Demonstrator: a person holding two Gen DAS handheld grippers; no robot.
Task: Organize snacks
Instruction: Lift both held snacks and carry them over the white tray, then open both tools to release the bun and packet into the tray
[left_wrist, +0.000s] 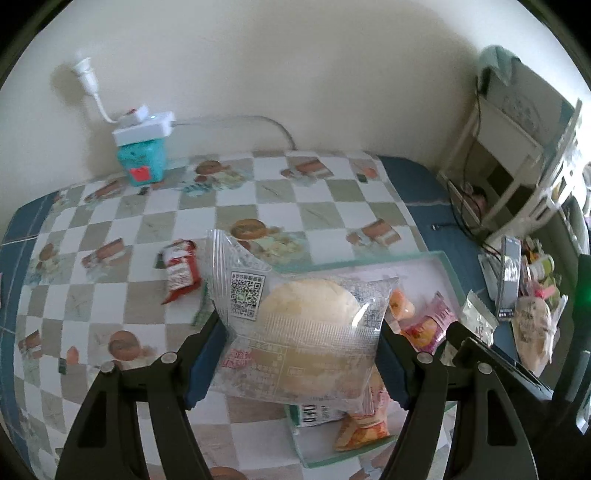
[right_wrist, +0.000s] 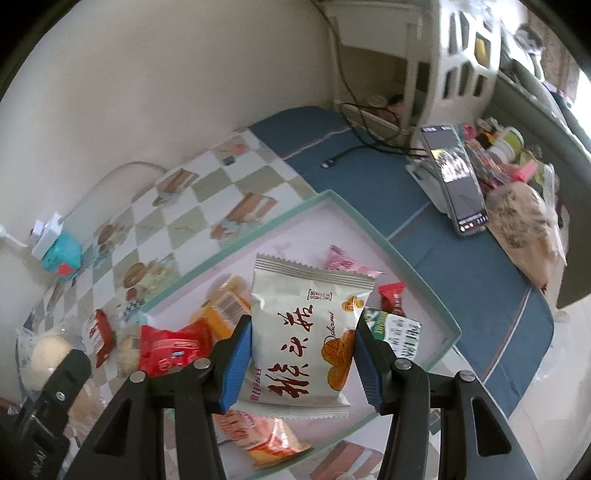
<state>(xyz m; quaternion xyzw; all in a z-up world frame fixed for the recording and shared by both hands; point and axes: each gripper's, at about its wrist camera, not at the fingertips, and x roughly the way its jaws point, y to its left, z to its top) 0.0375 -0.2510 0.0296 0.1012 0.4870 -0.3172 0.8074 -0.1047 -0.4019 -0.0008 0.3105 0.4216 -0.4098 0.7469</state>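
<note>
The left gripper (left_wrist: 301, 345) is clamping a bun pack (left_wrist: 303, 325) between its blue pads, and the pack is hanging over the near edge of the tray (left_wrist: 439, 258); the right gripper (right_wrist: 303, 341) is clamping a white chip bag (right_wrist: 306, 332) in the same way, above the middle of the tray. Both packs are soft, so I think the grip should be staying only as firm as it is, because more pressure could be crushing the bun or the chips. The tray is already holding several snacks: a pink pack (right_wrist: 341, 264), a small red candy (right_wrist: 392, 297), a green-and-white pack (right_wrist: 397, 330); so each pack should be going down onto a bare part of the floor, not on top of others. A red pack (left_wrist: 180, 267) is lying outside the tray on the checked cloth (left_wrist: 110, 221), apparently waiting for its turn. The two grippers are working close together; lowering one at a time is probably safer.
</note>
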